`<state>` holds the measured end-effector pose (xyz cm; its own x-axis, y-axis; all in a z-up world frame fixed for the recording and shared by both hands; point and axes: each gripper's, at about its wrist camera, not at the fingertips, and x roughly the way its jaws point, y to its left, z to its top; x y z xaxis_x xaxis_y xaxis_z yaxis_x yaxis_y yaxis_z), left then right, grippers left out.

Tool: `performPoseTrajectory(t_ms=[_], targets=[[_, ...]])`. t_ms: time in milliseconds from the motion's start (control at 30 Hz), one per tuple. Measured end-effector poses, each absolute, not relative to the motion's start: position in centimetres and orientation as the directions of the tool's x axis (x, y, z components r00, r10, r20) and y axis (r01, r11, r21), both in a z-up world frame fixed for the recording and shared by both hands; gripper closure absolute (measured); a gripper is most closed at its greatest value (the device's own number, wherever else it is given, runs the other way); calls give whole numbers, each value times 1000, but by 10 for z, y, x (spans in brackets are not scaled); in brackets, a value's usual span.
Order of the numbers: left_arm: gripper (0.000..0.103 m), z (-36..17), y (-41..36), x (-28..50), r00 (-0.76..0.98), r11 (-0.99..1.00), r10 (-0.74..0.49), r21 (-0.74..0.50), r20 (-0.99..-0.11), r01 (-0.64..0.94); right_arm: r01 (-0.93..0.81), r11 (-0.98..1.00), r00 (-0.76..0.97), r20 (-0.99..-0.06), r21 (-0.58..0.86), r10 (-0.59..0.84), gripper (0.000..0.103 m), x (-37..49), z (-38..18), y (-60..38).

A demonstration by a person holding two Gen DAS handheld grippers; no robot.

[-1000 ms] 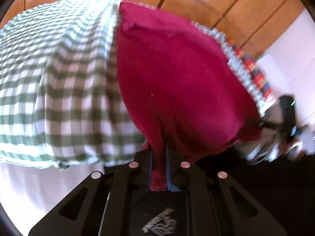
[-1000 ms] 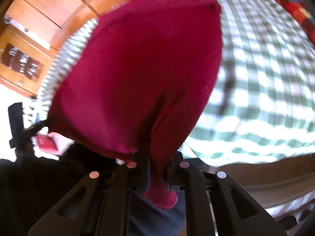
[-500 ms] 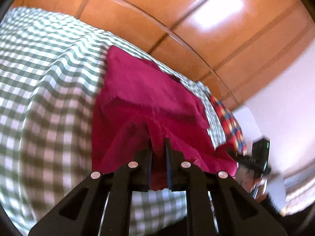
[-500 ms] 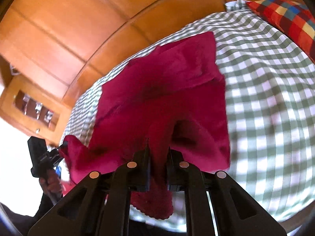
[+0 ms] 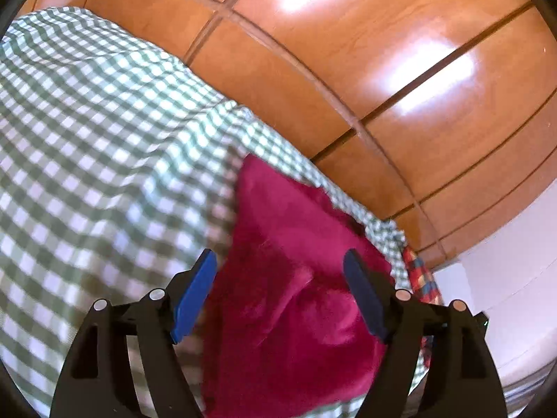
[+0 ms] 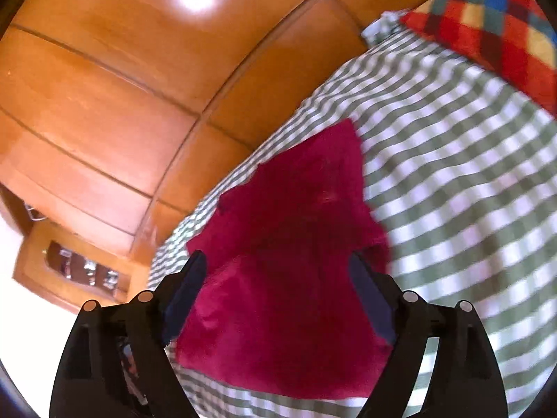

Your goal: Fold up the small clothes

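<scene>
Left tool (image 5: 280,294): jaws are opening wide, pads clear of fabric, nothing being gripped; the cloth (image 5: 289,299) is lying below and between them.
Right tool (image 6: 278,294): jaws are likewise opening, gripping nothing, cloth (image 6: 289,306) showing under the gap.
Cloth: crimson, lying doubled on the bed (image 5: 87,146), lower centre of both frames, near the bed's far edge.
Surroundings: wooden panelling (image 5: 365,52) is filling the upper frame; a checked pillow (image 6: 487,24) is sitting upper right in the right view.
Doing it well: likely releasing after a fold; lifting both tools straight off so pads are not dragging the top layer, then checking edges are lining up.
</scene>
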<state>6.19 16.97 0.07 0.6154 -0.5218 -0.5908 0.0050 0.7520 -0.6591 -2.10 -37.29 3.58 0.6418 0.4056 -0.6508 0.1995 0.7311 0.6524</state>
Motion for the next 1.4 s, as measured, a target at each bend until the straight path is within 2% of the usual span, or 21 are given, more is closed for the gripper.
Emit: performPoseTrajectory(t_ms=[133,167,200,267,333,367,400,433,467,533,833,900,967,1000,1033,1067,1100,1333,1400], targets=[[30,-18,166,33,544,791,-547,-605,-636,89,201,794,590,-718,574,370,22,-45,22,-373],[34,-23,162,25,517,795,-559,-597,-648,111,196,811,571,-737,551,362,28,-49,17,-369],[43,-26,158,22,500,797,-564,-591,-657,122,186,829,547,-757,527,358,32,-54,10,-362],[49,-38,143,12,434,811,-571,-562,-697,165,173,853,500,-790,492,354,51,-59,-5,-350],[56,-45,129,4,405,826,-560,-527,-723,202,157,895,459,-833,417,307,65,-61,-16,-336],[58,-45,124,0,402,832,-553,-511,-730,216,150,910,455,-844,387,284,69,-62,-19,-332],[67,-45,120,-2,402,839,-543,-495,-738,226,148,912,459,-843,382,278,75,-65,-20,-331],[85,-47,115,-3,386,846,-533,-477,-753,238,150,910,460,-842,387,282,81,-63,-21,-334],[90,-49,113,-3,374,851,-526,-465,-764,245,143,909,458,-840,392,290,85,-66,-18,-335],[93,-48,114,-7,371,845,-535,-471,-759,255,111,918,447,-844,380,295,87,-72,-14,-332],[93,-48,135,-77,284,787,-616,-560,-735,257,14,952,320,-903,307,287,91,-131,-6,-326],[88,-50,135,-88,274,786,-618,-566,-737,249,21,948,317,-901,319,296,91,-138,-3,-332],[78,-47,137,-92,308,804,-594,-548,-743,230,44,946,345,-893,322,288,77,-135,3,-336],[69,-45,140,-89,322,801,-599,-558,-733,218,59,943,379,-881,328,282,72,-130,8,-340],[61,-42,144,-83,344,790,-610,-576,-713,207,66,941,410,-869,331,277,63,-124,11,-342],[59,-38,147,-77,370,794,-603,-576,-707,195,69,943,427,-864,324,266,61,-119,13,-343],[55,-34,150,-69,392,797,-597,-573,-700,192,73,948,442,-862,309,247,61,-110,14,-343],[51,-30,137,-16,421,797,-597,-563,-683,216,107,959,486,-855,263,181,61,-57,4,-335],[51,-32,129,-8,413,789,-608,-571,-678,225,112,966,487,-860,231,149,70,-47,1,-329]])
